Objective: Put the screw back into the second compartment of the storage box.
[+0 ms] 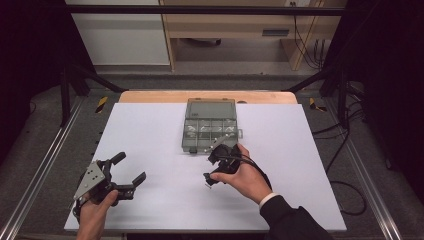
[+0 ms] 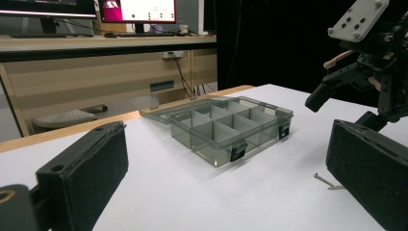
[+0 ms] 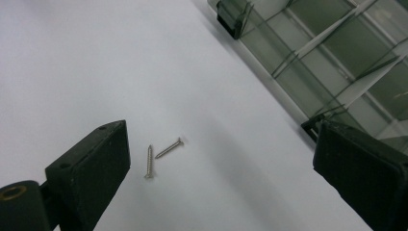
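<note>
**Two screws on the sheet below the spread right gripper, beside an open compartment box**

In the right gripper view, two small screws lie on the white sheet between the black jaws, nearer the left-hand pad, their tips close together in a narrow V. The right gripper stands released, jaws wide apart, pressing on nothing; the screws rest untouched below it. Just beyond, the clear compartment box crosses the upper right corner; its front wall and a black latch lie near the far jaw, and the frame edge cuts off most of it.

In the high view, the right gripper hangs over the sheet just in front of the box, whose lid lies flat open behind it. The hand covers much of the tool, and the screws are too small to make out there. The left gripper rests near the sheet's front left, well apart from the box, jaws open and empty.

In the left gripper view, one screw shows beside the right-hand pad. The contents of the box compartments cannot be made out.
</note>
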